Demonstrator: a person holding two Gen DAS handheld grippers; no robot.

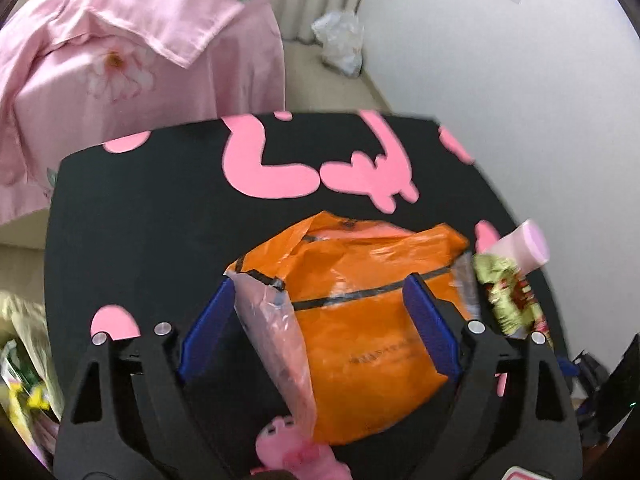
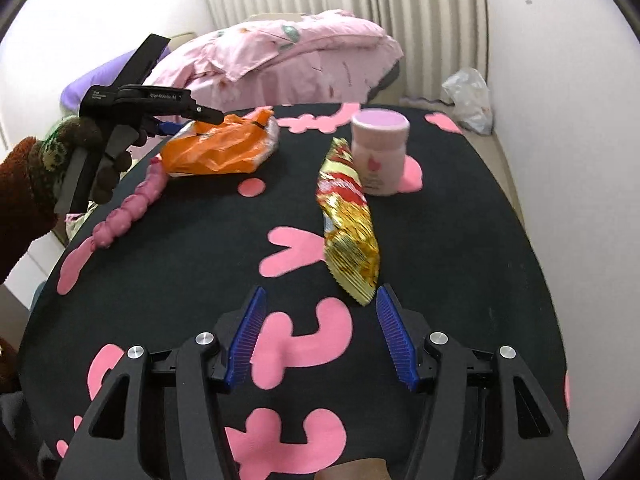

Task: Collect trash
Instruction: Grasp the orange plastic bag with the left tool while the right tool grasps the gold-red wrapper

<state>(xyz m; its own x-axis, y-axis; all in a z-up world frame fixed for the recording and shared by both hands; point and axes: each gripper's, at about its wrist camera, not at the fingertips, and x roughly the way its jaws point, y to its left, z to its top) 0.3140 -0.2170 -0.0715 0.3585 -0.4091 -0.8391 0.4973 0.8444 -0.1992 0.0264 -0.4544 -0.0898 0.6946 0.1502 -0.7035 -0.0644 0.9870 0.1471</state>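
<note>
In the right wrist view, nearest the lens, the right gripper (image 2: 318, 330) stands with its blue ribbed jaws well apart over the black table cover with pink cut-out shapes (image 2: 168, 264), and nothing lies between them. Just beyond the right-hand fingertip, lower centre of the frame, begins the crinkled gold and red foil snack wrapper (image 2: 347, 220). Its long axis runs up the frame, away from the jaws and leaning slightly left, and its near crimped end sits right of the gap's centre line. My judgement is that the coming grasp turns on this offset: the jaws would need to shift right and forward so the narrow width of the wrapper falls between them. At the wrapper's far end, touching or just beside it, stands the squat pale pink plastic jar with a lilac lid (image 2: 379, 152).

Further off, upper left of the frame, the left gripper (image 2: 188, 122), held in a gloved hand (image 2: 86, 148), hangs over the crumpled orange plastic bag (image 2: 218, 148). In the left wrist view its jaws are spread wide, straddling the bag (image 1: 360, 312) without pressing it. A pink knobbly rubber toy (image 2: 130, 204) lies beside the bag.

The right hand is nearer the wrapper, the left nearer the bag.
</note>
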